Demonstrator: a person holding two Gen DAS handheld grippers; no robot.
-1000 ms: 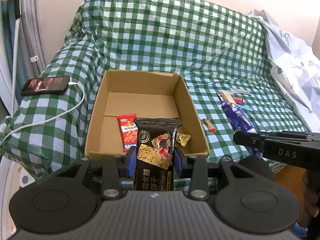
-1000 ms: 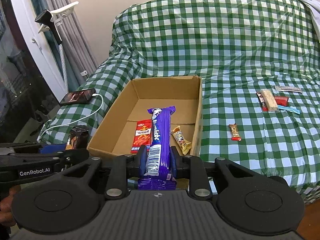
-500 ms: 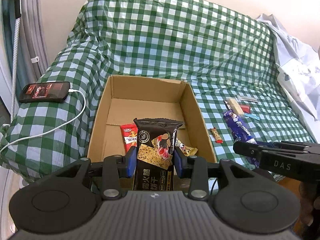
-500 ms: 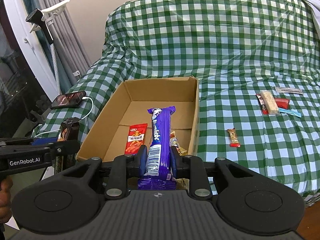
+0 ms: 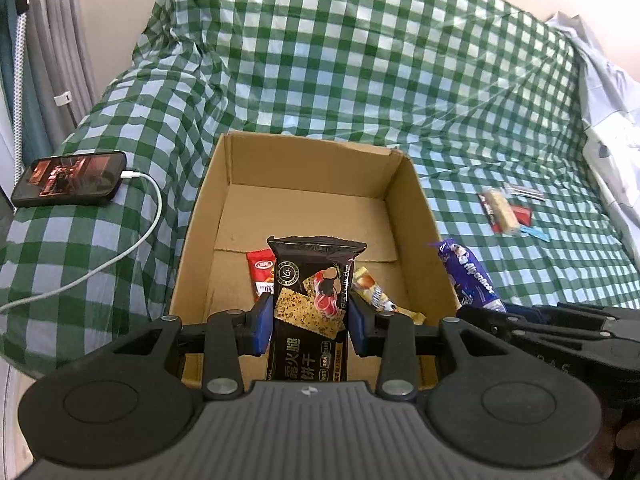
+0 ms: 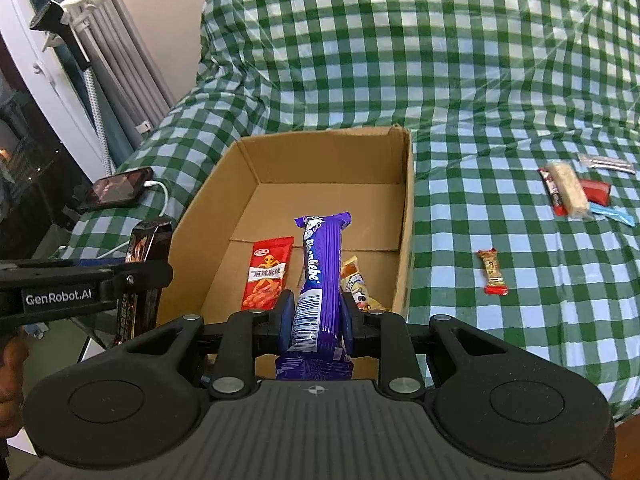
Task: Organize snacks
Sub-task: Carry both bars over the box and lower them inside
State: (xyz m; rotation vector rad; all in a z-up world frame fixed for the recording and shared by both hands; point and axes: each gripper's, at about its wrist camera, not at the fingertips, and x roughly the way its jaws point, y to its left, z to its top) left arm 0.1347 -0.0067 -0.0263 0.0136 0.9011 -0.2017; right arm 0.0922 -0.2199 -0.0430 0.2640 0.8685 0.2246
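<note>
Left wrist view: the left claw (image 5: 311, 322) is clamped on a black biscuit packet (image 5: 314, 300), blue pads pressing both its long edges, the packet standing upright between them. It hangs just over the near rim of the cardboard box (image 5: 420, 208), which sits on a sofa under a green checked cover (image 5: 340, 60). In the box lie a red snack packet (image 5: 261, 276) and a yellow wrapped sweet (image 5: 372, 294) near the front wall; the far half of the floor is bare. Off to the right, the purple biscuit roll (image 5: 470, 278) shows at the box's right wall. A phone (image 5: 68, 179) on its charging cable rests on the sofa arm.

Right wrist view: the right claw (image 6: 316, 322) is closed narrowly on that purple roll (image 6: 322, 268), gripping its lower end, the roll pointing up and forward over the box's near edge. The red packet (image 6: 266, 272) lies left of it on the box floor. Out on the cover, well apart from the box, a small red-ended bar (image 6: 493, 272) lies alone, and a little heap of bars (image 6: 568, 188) sits farther back.

The step in hand looks like delivery: both snacks carried to the box together. Next, each claw likely needs to move forward past the rim, lower, then let go, aiming at bare cardboard. Dropping both at once risks the two tools bumping.
</note>
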